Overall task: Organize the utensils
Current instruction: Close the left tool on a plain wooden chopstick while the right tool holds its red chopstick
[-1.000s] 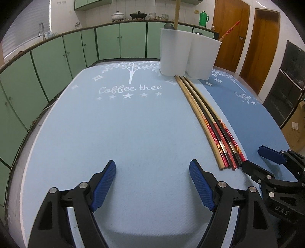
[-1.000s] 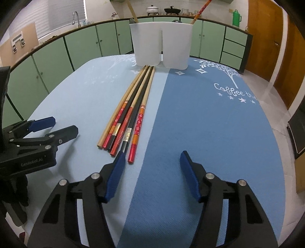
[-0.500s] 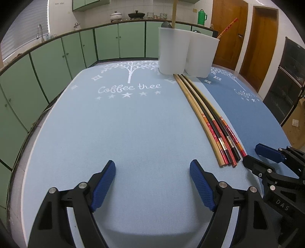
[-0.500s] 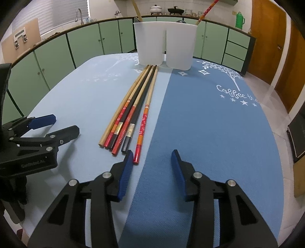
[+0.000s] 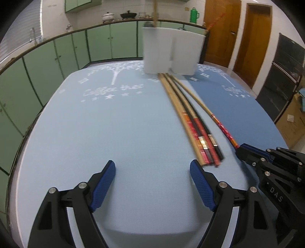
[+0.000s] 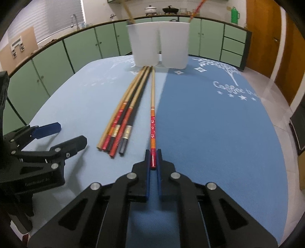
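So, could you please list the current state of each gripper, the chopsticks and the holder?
Right gripper: shut on the red-handled chopstick.
Left gripper: open, holding nothing.
Chopstick bundle: flat on the table.
White holder: upright, two utensils inside.

- green cabinets (image 5: 99, 43) wrap the room behind the blue table mat (image 5: 114, 133)
- green thermos (image 6: 235, 12) on the cabinets' counter, right end (pots (image 6: 151, 9) further left)
- wooden doors (image 5: 255, 38) right of cabinets
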Available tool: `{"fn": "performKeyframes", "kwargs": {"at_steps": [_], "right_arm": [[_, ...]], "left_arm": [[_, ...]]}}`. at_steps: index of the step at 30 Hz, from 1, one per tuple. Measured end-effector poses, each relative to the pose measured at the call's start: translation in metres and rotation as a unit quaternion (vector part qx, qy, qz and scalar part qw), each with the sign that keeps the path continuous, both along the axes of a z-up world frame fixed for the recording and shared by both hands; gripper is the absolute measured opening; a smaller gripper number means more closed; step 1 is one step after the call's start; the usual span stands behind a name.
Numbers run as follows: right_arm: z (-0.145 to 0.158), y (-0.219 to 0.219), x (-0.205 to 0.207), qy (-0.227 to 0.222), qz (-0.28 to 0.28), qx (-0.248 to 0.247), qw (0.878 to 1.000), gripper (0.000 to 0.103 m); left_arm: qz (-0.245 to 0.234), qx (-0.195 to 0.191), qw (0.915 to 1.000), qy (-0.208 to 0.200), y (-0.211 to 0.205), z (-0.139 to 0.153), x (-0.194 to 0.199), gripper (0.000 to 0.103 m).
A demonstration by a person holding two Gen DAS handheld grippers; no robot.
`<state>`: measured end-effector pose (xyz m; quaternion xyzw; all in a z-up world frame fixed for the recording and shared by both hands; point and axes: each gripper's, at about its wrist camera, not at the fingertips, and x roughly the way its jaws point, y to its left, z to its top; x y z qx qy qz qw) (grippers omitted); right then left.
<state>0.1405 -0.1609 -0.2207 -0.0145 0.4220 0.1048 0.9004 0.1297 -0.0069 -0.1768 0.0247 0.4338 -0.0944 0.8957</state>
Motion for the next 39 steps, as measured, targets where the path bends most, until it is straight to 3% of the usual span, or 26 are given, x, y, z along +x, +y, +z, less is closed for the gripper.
{"fn": "performKeyframes", "kwargs": {"at_steps": [7,17,25,26,29,31,33,34,39], "right_arm": [[0.000,-0.020,-0.004,-0.001,-0.016,0.008,1.000,0.005],[-0.001,-0.020,-0.005,-0.002,-0.014,0.007,1.000,0.007],[-0.003,-0.017,-0.005,-0.001,-0.007,0.003,1.000,0.010],[-0.003,-0.019,-0.005,0.000,-0.007,0.008,1.000,0.010],[-0.004,-0.022,-0.004,0.003,-0.007,0.020,1.000,0.010],[-0.004,-0.021,-0.005,0.003,-0.007,0.020,1.000,0.010],[-0.004,-0.020,-0.005,0.002,-0.007,0.018,1.000,0.008],[-0.004,-0.020,-0.005,0.002,-0.008,0.018,1.000,0.008],[-0.003,-0.024,-0.005,0.002,-0.012,0.026,1.000,0.005]], "left_arm": [[-0.013,0.016,0.9998,-0.003,-0.023,-0.003,0.006,0.080],[0.017,0.031,0.9994,-0.003,-0.003,-0.002,0.004,0.083],[0.014,0.016,0.9998,0.002,-0.007,-0.004,0.006,0.080],[0.011,0.016,0.9998,0.001,-0.010,-0.004,0.007,0.078],[0.010,0.020,0.9997,-0.006,-0.014,-0.003,0.007,0.057],[0.008,0.014,0.9998,-0.008,-0.015,-0.002,0.005,0.031],[0.009,0.013,0.9998,-0.009,-0.016,-0.002,0.005,0.018],[0.006,0.011,0.9999,-0.010,-0.018,-0.001,0.004,0.008],[0.003,0.000,1.0000,-0.009,-0.021,0.000,0.001,0.007]]}}
